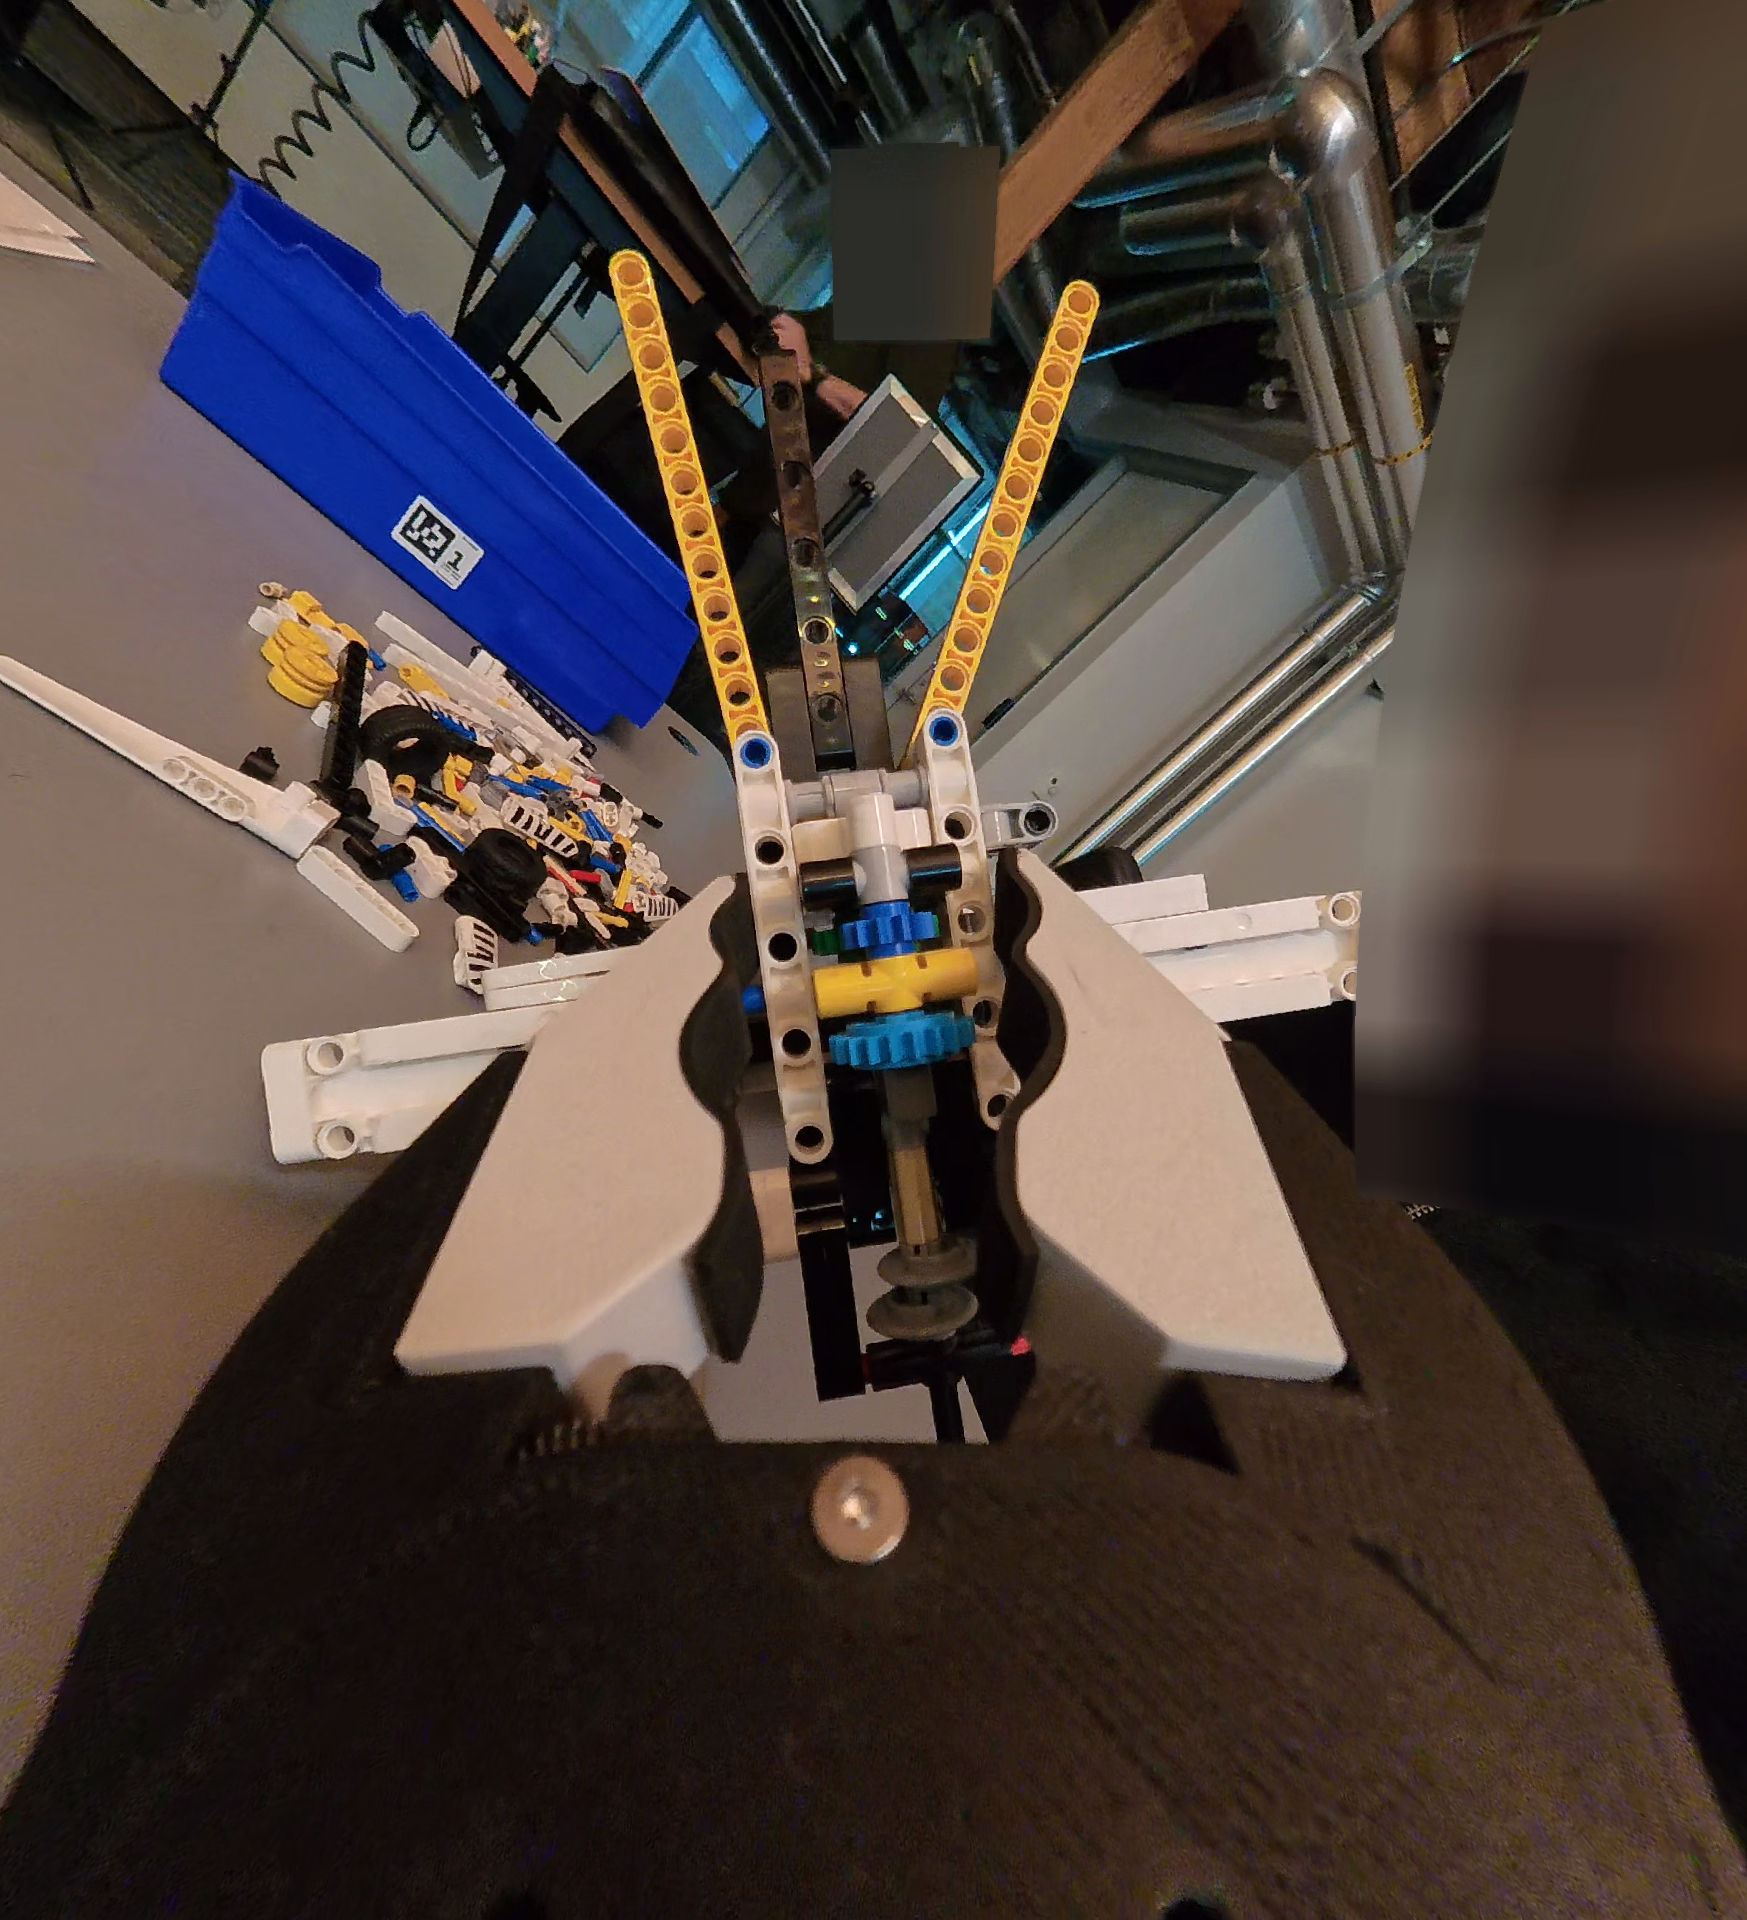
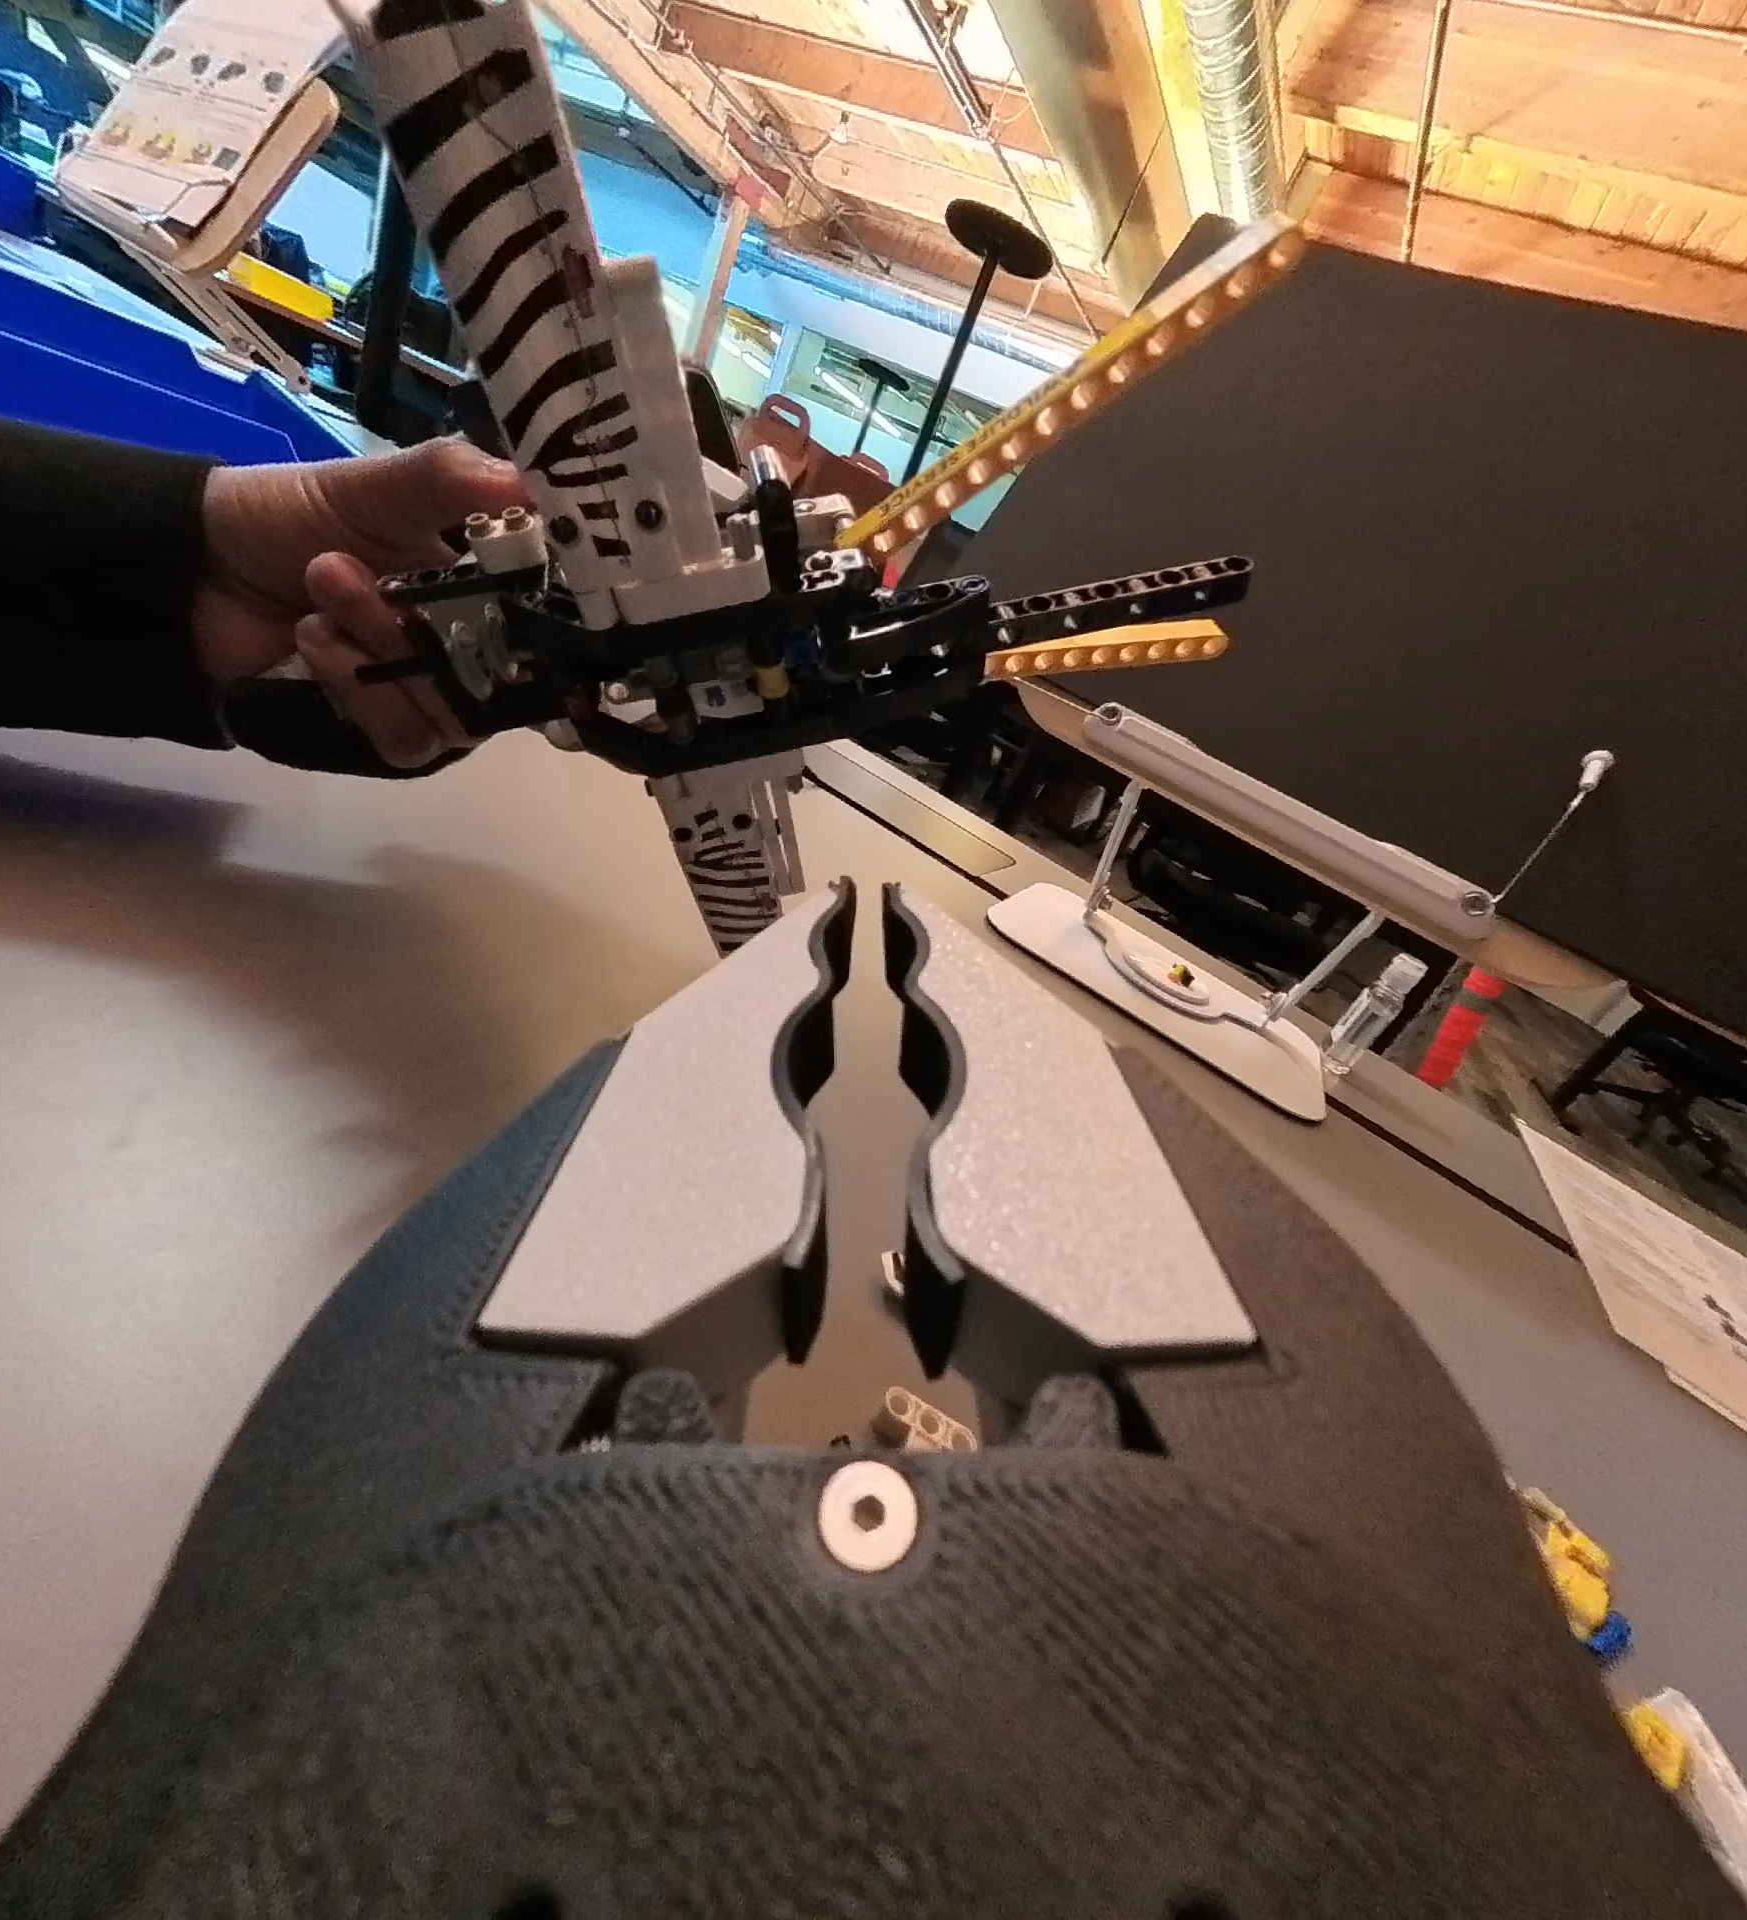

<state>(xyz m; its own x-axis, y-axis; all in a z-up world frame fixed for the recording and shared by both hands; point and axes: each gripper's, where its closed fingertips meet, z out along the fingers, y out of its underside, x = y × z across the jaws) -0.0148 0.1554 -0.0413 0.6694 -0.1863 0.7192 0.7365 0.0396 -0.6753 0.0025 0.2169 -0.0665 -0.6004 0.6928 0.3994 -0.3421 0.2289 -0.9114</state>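
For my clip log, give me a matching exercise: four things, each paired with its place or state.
Things:
1. left claw
2. right claw
3. blue bin
4. loose brick pile

Places or states:
A. lying on the table in front of the bin
B. nearly shut, nothing between its fingers
C. clamped on the brick model
D. standing on the table, behind the pile

Pairs: 1-C, 2-B, 3-D, 4-A

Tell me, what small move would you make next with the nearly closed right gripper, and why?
Probably open the right gripper a little. Its fingertips stand almost together with nothing between them, just short of the zebra-striped white panel of the plastic brick model, which the left gripper clamps by its white holed frame. Nearly shut, it could grip nothing.
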